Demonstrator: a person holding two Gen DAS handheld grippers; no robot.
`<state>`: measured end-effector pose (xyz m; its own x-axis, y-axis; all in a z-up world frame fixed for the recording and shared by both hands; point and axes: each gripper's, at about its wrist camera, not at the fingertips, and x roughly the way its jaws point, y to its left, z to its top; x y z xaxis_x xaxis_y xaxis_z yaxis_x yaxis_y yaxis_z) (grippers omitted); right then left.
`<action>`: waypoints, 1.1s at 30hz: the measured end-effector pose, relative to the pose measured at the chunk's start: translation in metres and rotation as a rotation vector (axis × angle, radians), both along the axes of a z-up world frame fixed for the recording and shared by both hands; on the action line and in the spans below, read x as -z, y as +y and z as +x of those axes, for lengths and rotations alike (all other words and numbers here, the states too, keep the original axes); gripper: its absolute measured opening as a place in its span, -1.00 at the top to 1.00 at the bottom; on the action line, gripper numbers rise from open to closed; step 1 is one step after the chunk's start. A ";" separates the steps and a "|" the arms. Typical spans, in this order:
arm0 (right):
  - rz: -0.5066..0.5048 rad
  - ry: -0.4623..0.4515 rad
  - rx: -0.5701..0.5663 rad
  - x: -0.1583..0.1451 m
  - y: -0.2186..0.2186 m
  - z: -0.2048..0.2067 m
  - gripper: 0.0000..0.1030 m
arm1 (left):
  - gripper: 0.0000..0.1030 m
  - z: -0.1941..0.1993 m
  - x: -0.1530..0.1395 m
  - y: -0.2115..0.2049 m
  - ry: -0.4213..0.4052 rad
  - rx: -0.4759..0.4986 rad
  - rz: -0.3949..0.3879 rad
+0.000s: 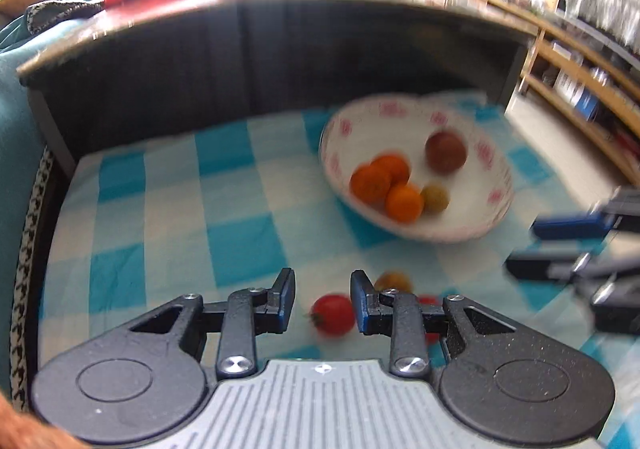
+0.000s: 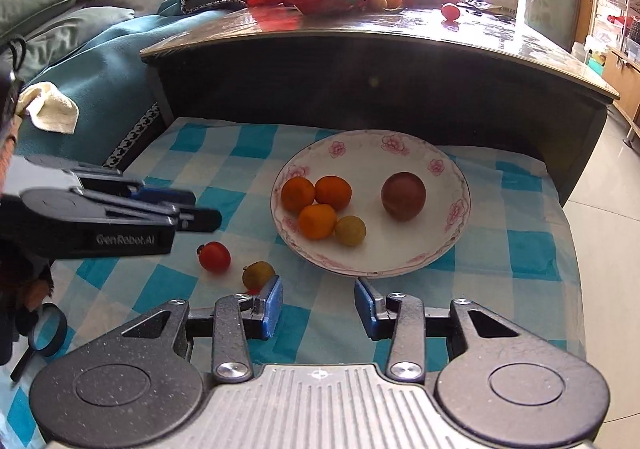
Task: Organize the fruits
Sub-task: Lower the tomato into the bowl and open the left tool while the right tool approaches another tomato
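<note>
Red tomato (image 1: 333,314) lies on the checked cloth (image 1: 168,209) just ahead of the left tongs (image 1: 323,303), whose jaws stand apart and empty like the right tongs' (image 2: 319,307); I'd straddle it squarely, close gently, then lift toward the bowl (image 1: 472,227) beyond.

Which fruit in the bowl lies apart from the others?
The dark reddish-brown fruit, largest in the bowl, alone on its right side; three oranges and a yellow fruit cluster left.

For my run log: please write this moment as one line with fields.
left hand-held gripper: open, above red tomato | right hand-held gripper: open, empty | bowl: five fruits | checked cloth: tomato, yellow fruit loose
</note>
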<state>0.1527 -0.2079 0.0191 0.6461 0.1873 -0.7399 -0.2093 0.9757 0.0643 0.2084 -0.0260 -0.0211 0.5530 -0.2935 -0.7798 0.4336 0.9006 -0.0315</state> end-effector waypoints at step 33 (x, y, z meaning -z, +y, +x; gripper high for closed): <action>0.032 0.021 0.036 0.007 -0.013 0.018 0.34 | 0.32 0.002 -0.030 -0.043 -0.062 0.120 -0.065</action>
<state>0.1703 -0.2209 0.0116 0.6370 0.1882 -0.7475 -0.1721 0.9800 0.1000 0.2104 -0.0686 0.0086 0.5571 -0.4093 -0.7226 0.5407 0.8392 -0.0585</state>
